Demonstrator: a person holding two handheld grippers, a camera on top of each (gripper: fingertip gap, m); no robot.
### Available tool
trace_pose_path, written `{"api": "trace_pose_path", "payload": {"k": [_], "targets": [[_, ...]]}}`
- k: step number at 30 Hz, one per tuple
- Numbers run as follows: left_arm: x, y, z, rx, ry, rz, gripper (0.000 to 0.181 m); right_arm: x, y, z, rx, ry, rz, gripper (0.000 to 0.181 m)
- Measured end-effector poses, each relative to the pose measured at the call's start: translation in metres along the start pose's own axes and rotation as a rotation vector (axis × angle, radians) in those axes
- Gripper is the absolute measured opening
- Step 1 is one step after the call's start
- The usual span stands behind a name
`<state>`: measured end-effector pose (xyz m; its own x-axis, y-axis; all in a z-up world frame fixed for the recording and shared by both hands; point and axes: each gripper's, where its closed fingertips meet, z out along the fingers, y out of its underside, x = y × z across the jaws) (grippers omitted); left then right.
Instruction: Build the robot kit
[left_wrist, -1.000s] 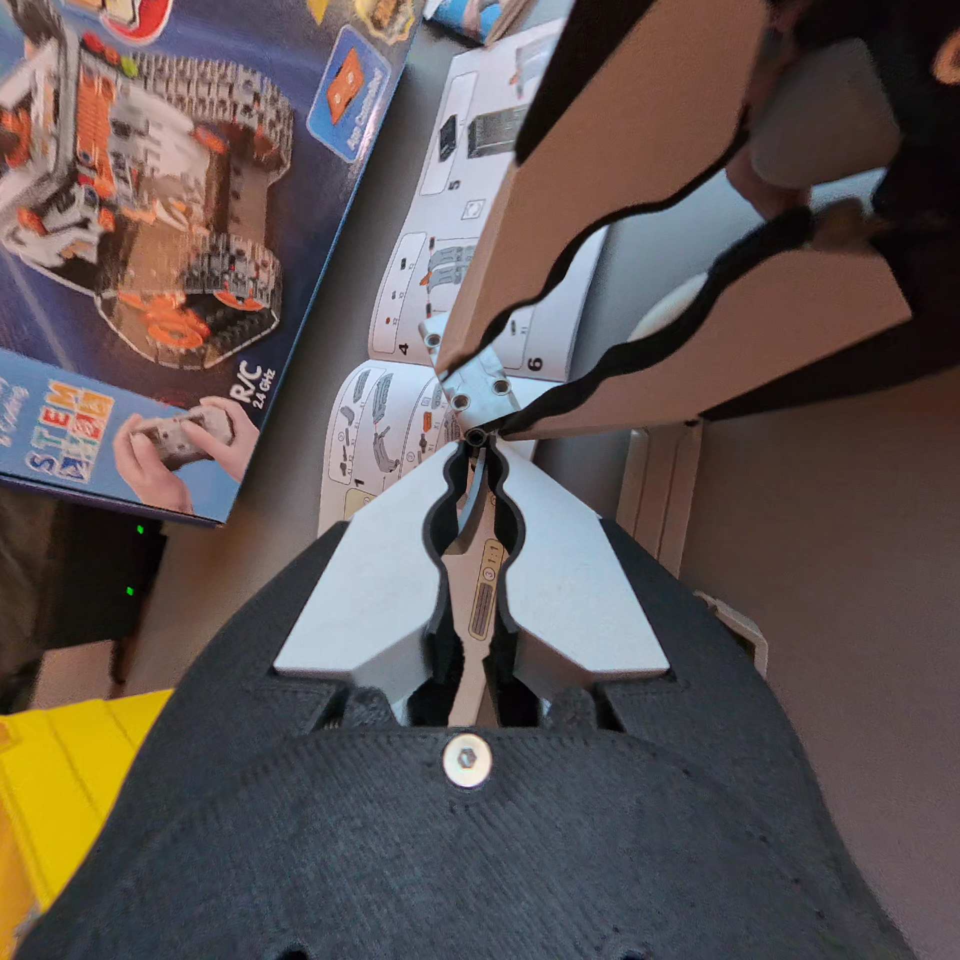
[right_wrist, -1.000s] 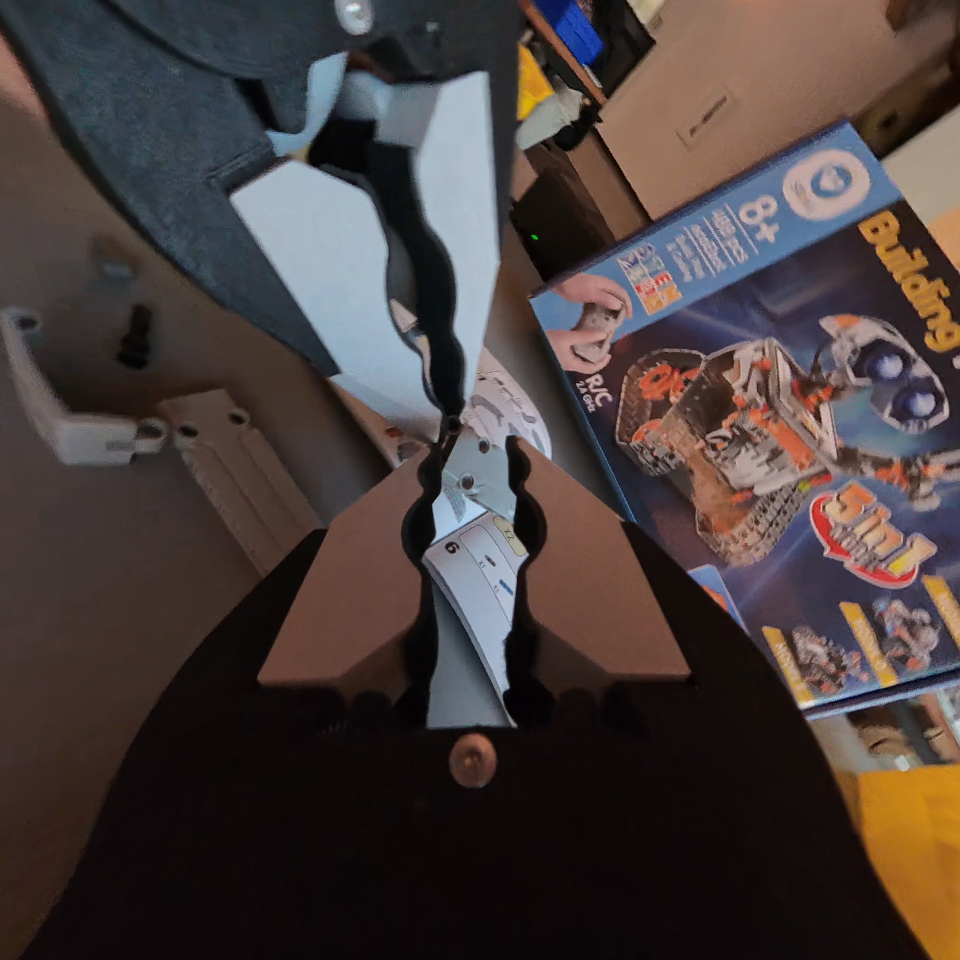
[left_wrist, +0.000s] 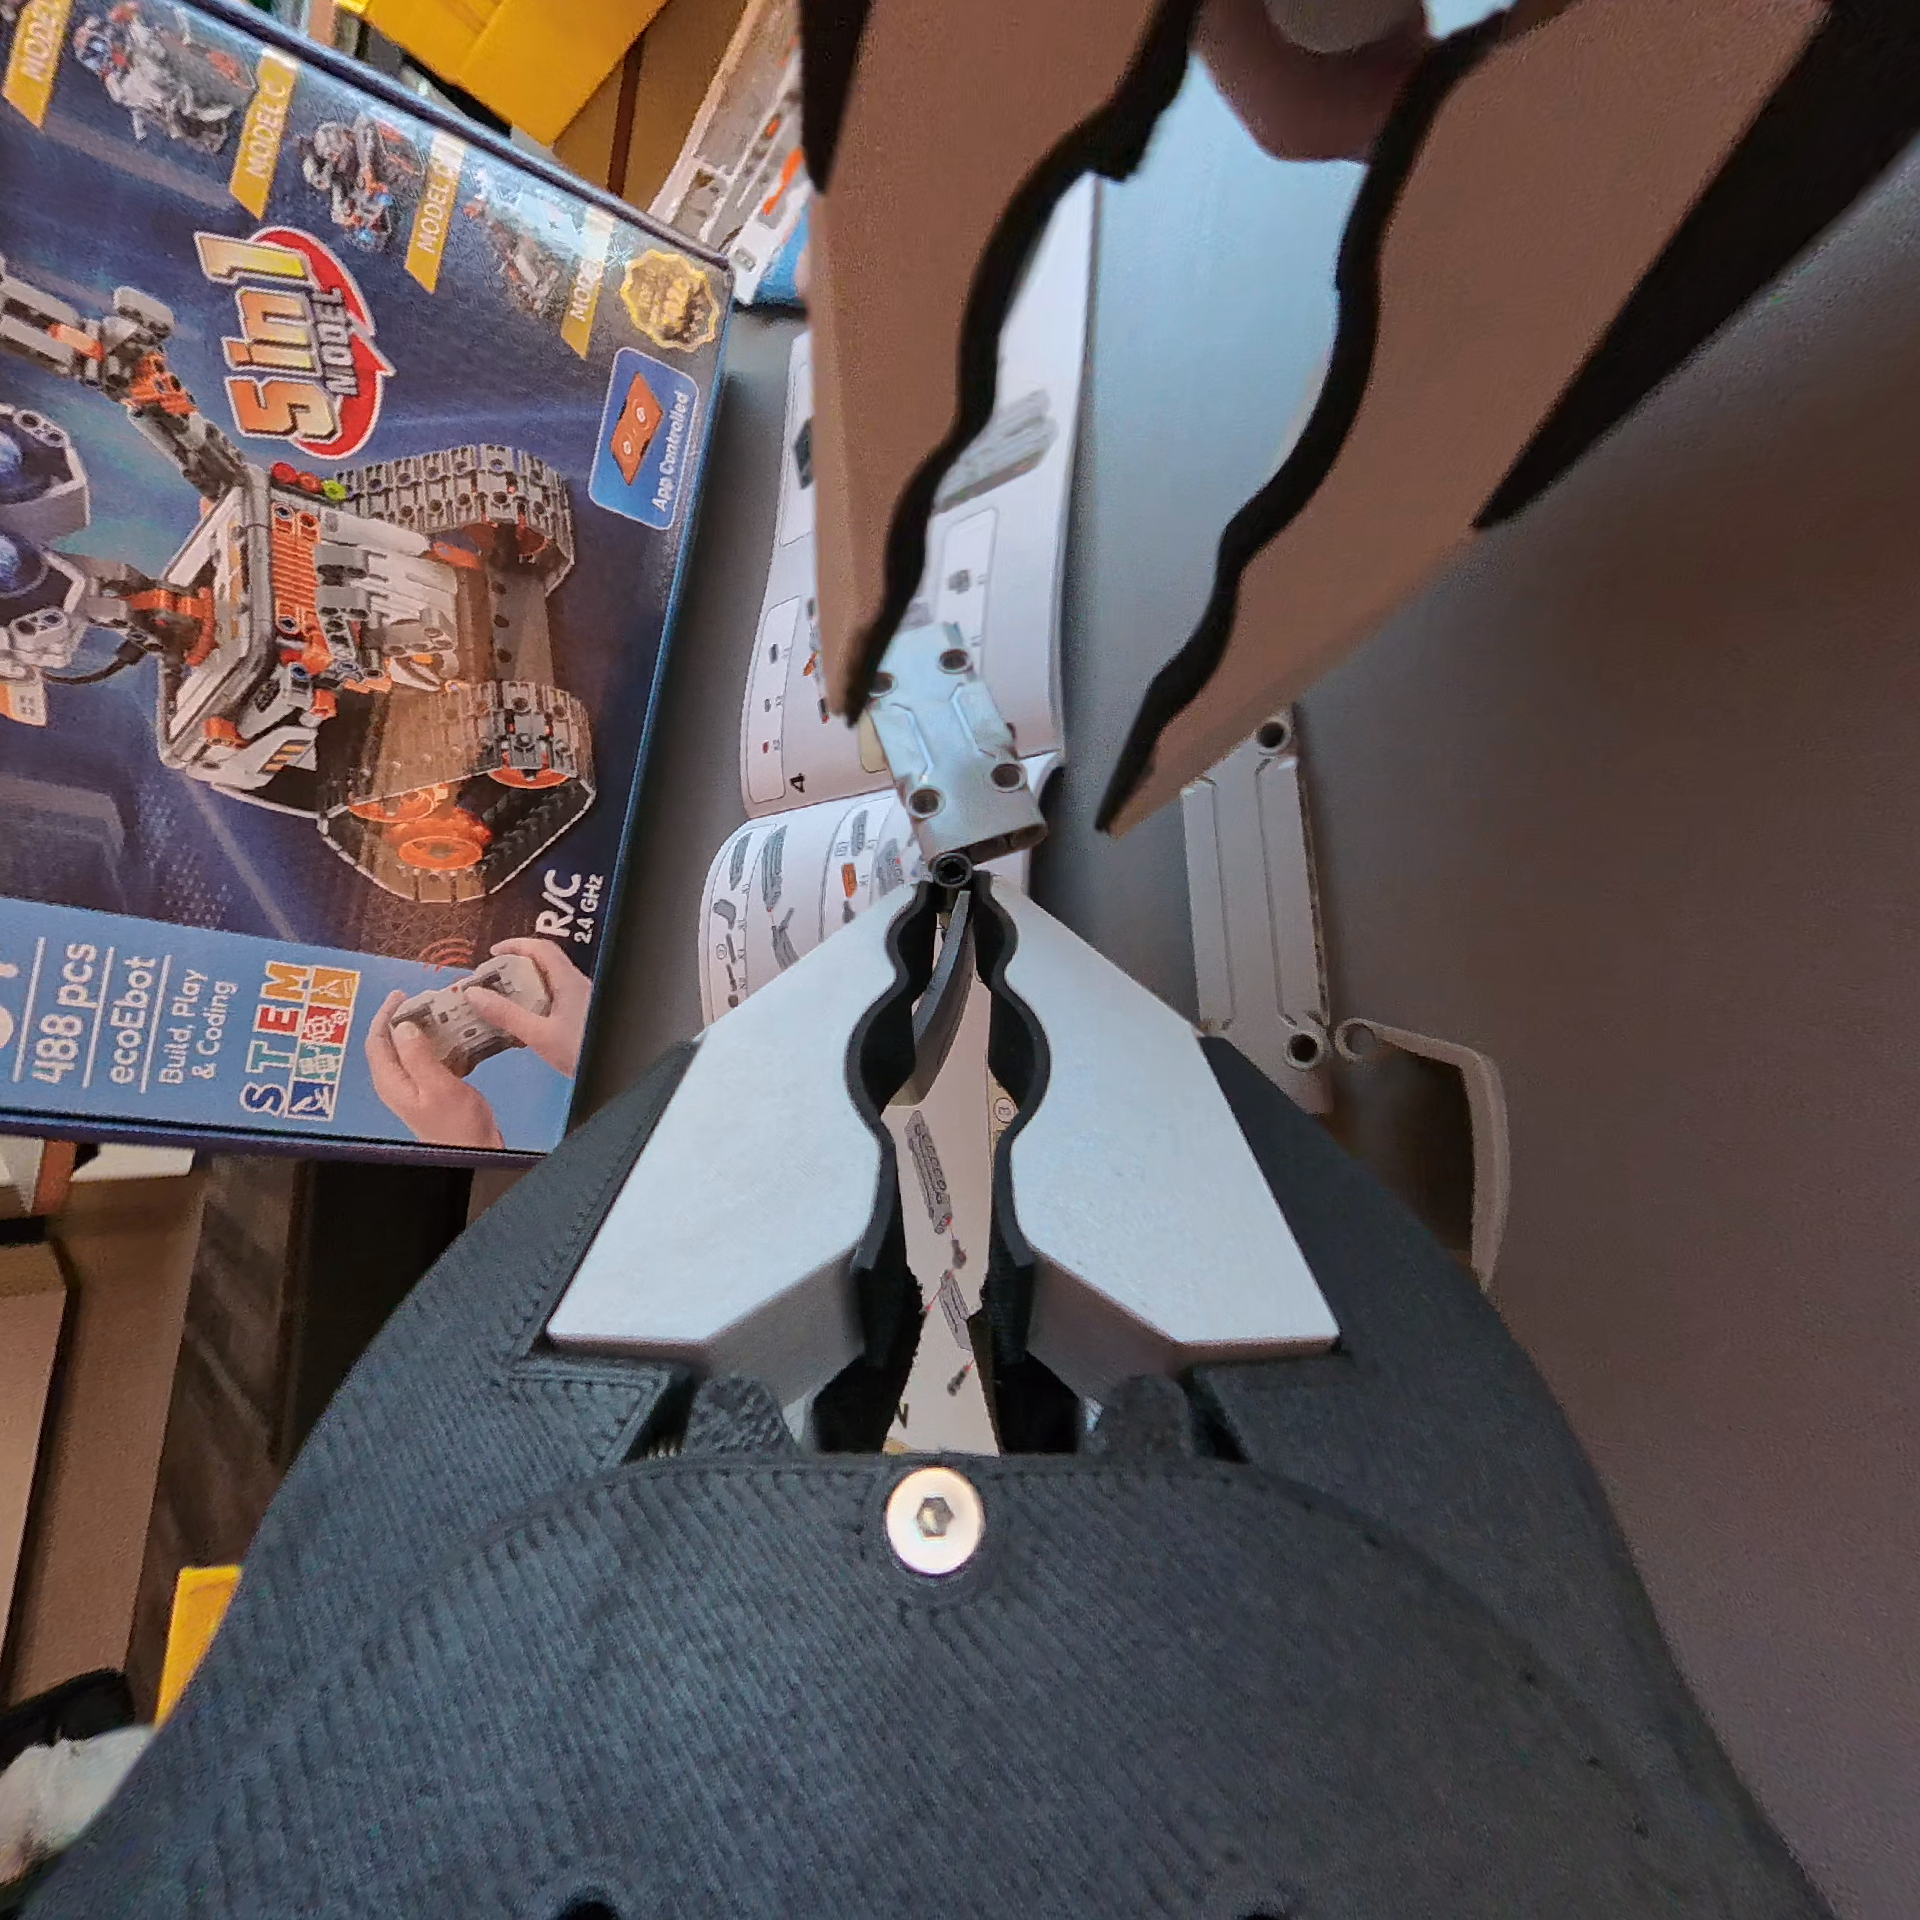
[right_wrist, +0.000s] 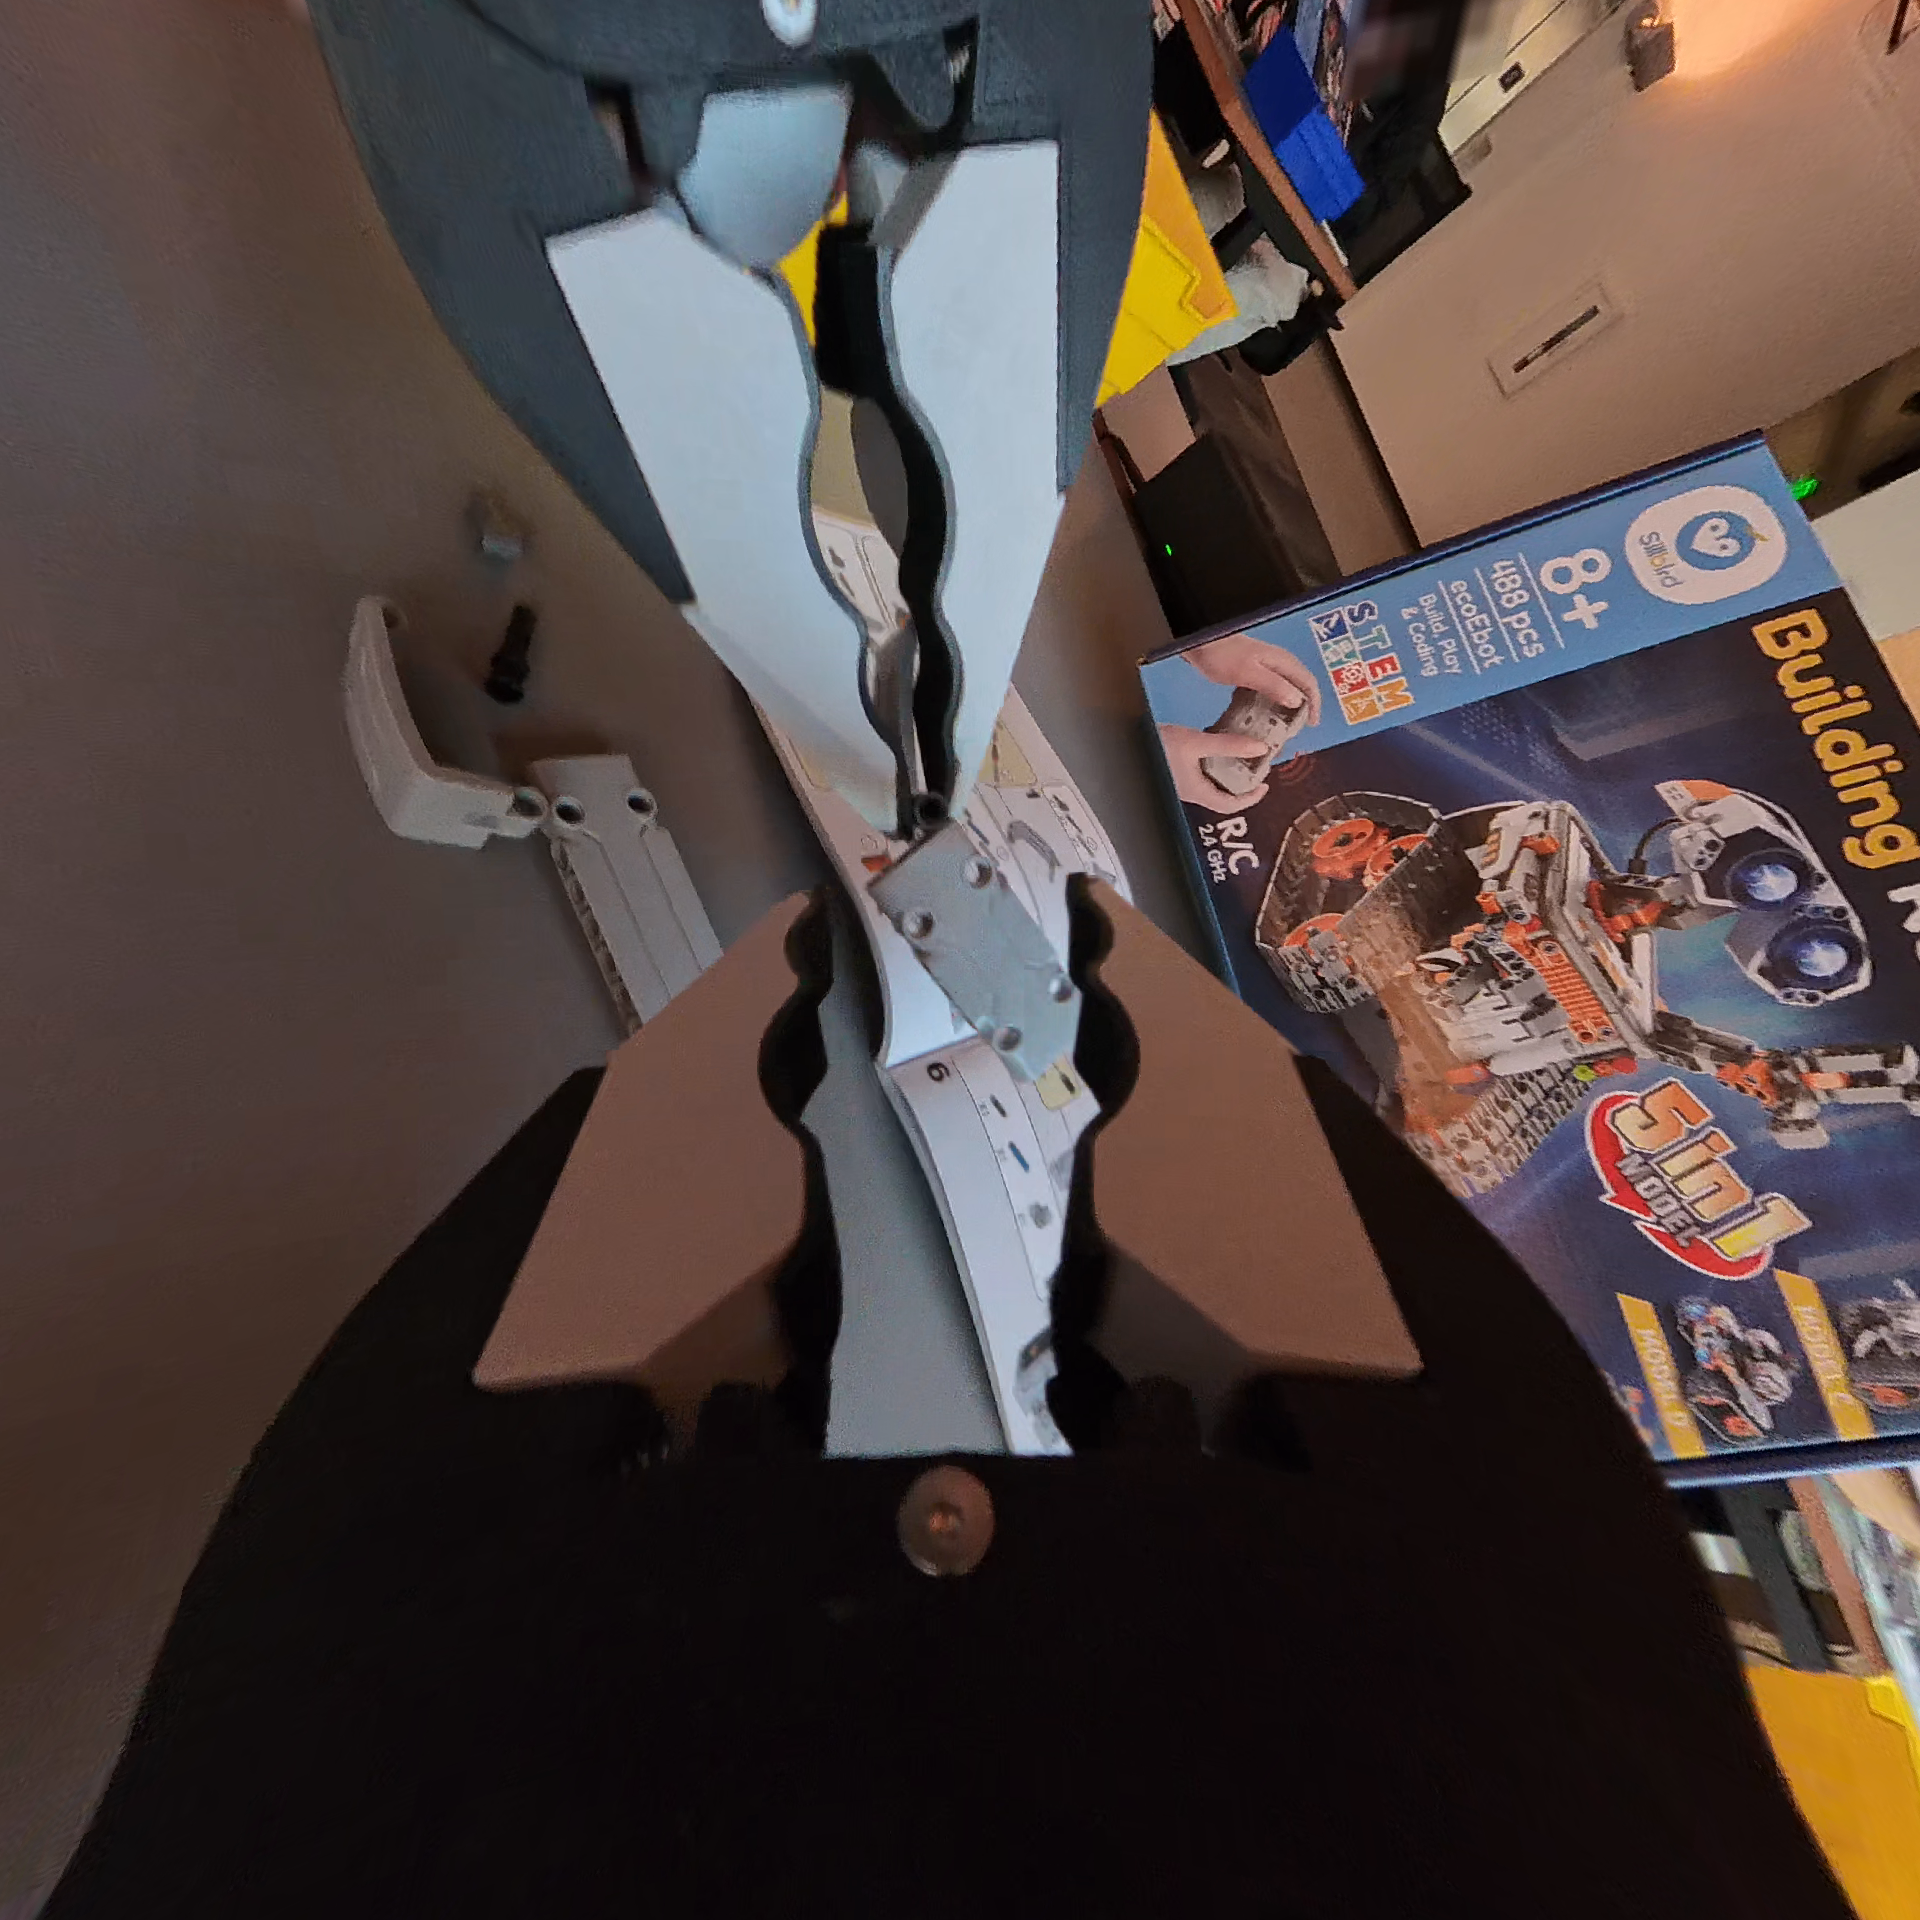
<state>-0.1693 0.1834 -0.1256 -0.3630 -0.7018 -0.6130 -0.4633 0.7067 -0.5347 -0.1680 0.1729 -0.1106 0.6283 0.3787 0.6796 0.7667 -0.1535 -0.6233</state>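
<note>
My left gripper (left_wrist: 951, 885) has silver fingers and is shut on a small black pin (left_wrist: 951, 868) at its tips. A flat grey panel piece with holes (left_wrist: 956, 748) hangs off the pin's end above the table. My right gripper (right_wrist: 951, 899) has tan fingers and is open. Its jaws stand either side of the grey panel (right_wrist: 971, 956), and one finger looks close to its edge. In the right wrist view the left gripper (right_wrist: 925, 805) comes down from above, pinching the pin. In the left wrist view the right gripper (left_wrist: 987, 769) reaches in from above.
An open instruction booklet (left_wrist: 790, 727) lies under the grippers on the grey table (left_wrist: 1662, 1039). A blue toy box (left_wrist: 312, 623) lies beside it. A long light grey beam (right_wrist: 623, 883), a curved white piece (right_wrist: 395, 727) and a loose black pin (right_wrist: 509, 655) lie on the other side. Left and right tips are no more than a few centimetres apart.
My right gripper was shut on the grey panel and has opened. The panel now hangs on the pin in my left gripper. Both grippers have shifted a little.
</note>
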Motion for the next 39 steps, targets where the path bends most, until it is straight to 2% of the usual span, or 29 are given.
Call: {"api": "trace_pose_path", "payload": {"k": [3,6,8,16,24,27,32,35,39], "targets": [[0.006,-0.008,-0.007,0.066,0.046,0.016,0.006,-0.004,0.006,0.003,-0.022,-0.017,-0.076,0.048],[0.011,-0.014,-0.014,0.117,0.079,0.039,0.005,-0.003,0.012,0.006,-0.064,-0.015,-0.119,0.032],[0.01,-0.014,-0.015,0.128,0.072,0.027,0.006,-0.005,0.011,0.006,-0.081,-0.038,-0.076,0.03],[0.002,-0.015,-0.012,0.118,-0.001,0.009,0.014,-0.006,0.015,0.005,-0.109,-0.049,-0.024,0.026],[0.011,-0.012,-0.013,0.121,0.045,0.027,0.01,-0.011,0.013,0.005,-0.101,-0.056,-0.119,0.026],[0.017,-0.009,-0.014,0.089,0.082,0.034,0.007,-0.014,0.012,0.005,-0.127,-0.039,-0.218,0.026],[0.022,0.0,-0.002,-0.041,0.05,0.134,0.008,-0.02,0.017,0.008,-0.22,-0.013,-0.356,0.025],[0.018,-0.002,-0.001,-0.043,0.042,0.097,0.006,-0.016,0.016,0.008,-0.223,0.002,-0.316,0.025],[0.016,-0.01,-0.005,-0.004,0.04,0.081,0.006,-0.023,-0.003,0.007,-0.093,-0.046,-0.2,0.032]]}}
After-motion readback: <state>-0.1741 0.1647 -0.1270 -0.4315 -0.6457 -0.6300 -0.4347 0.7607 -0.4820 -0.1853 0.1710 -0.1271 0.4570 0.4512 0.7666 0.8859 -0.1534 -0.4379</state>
